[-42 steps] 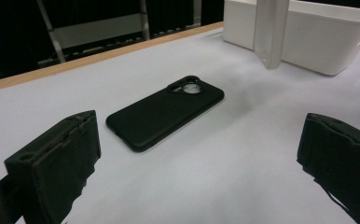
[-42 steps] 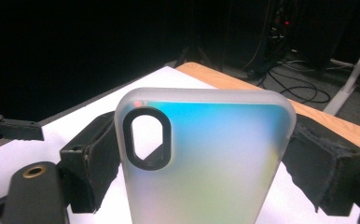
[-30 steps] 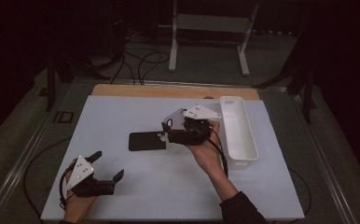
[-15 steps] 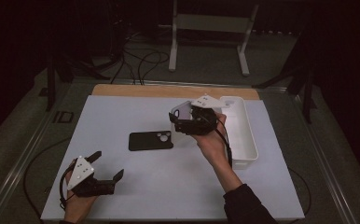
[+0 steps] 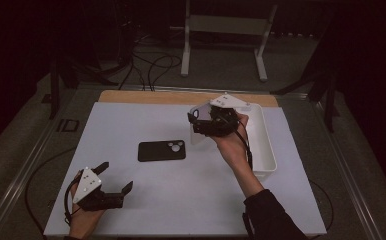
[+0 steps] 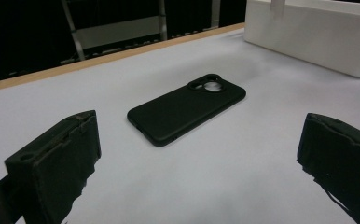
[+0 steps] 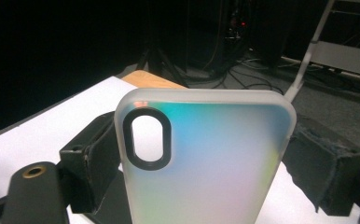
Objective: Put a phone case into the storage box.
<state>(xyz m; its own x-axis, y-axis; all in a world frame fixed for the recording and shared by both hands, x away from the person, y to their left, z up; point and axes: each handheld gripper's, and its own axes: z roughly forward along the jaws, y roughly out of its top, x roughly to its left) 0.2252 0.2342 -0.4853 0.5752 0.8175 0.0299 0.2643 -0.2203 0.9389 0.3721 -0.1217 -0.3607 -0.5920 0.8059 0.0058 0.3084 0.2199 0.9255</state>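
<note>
The right gripper (image 5: 196, 125) is lifted above the bench (image 5: 131, 125), just left of the long white plastic bin (image 5: 266, 150) standing at the bench's right side. Its jaws are clamped on the two long edges of a frosted translucent phone case with an iridescent sheen (image 7: 206, 158), which stands upright between them. In the right gripper view the case's oval black-rimmed camera cutout (image 7: 147, 138) sits near its top left corner. In the high view the same case shows as a pale panel (image 5: 196, 131) in front of the gripper.

A black rectangular phone case with a round camera opening (image 5: 161, 150) lies flat near the middle of the bench, well apart from both grippers.

The left gripper (image 5: 116, 176) rests low at the near left corner of the bench, jaws spread wide with nothing between them. In the left gripper view the black case (image 6: 186, 108) lies ahead of it, with the white bin (image 6: 318, 35) beyond.
</note>
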